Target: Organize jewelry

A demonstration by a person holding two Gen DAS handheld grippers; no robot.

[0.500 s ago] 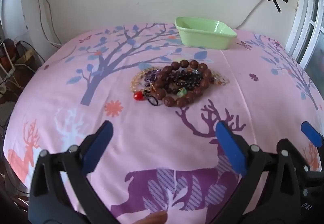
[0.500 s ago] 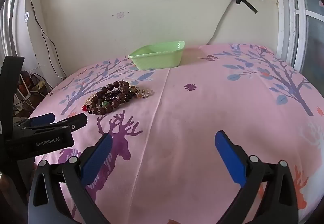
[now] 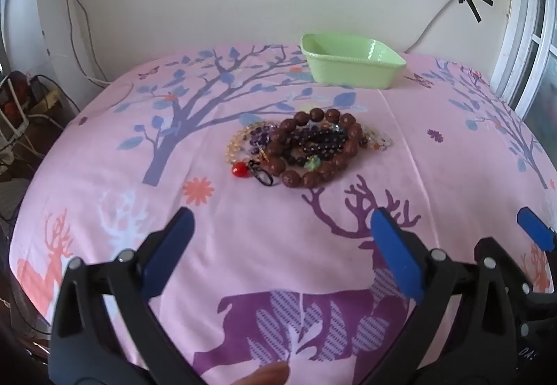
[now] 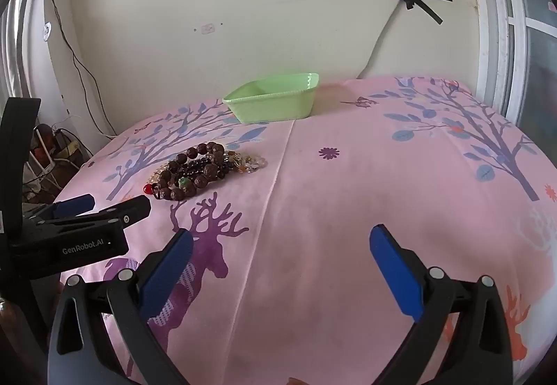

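A tangled pile of jewelry (image 3: 306,148) (image 4: 202,172) lies on the pink tablecloth (image 3: 435,183). It includes a bracelet of big brown beads (image 3: 352,136), dark and purple beads, clear beads and a red pendant (image 3: 239,171). A light green dish (image 3: 351,66) (image 4: 275,103) stands behind it near the wall. My left gripper (image 3: 282,221) (image 4: 116,204) is open and holds nothing; it hovers in front of the pile. My right gripper (image 4: 282,238) is open too and holds nothing, off to the right of the pile; one of its fingers (image 3: 534,232) shows in the left wrist view.
The cloth with tree and deer prints covers a round table against a cream wall. Cables and a plug strip (image 3: 21,99) lie on the floor at the left. A window frame (image 4: 501,37) stands at the right. A person's fingertip (image 3: 268,376) shows at the bottom edge.
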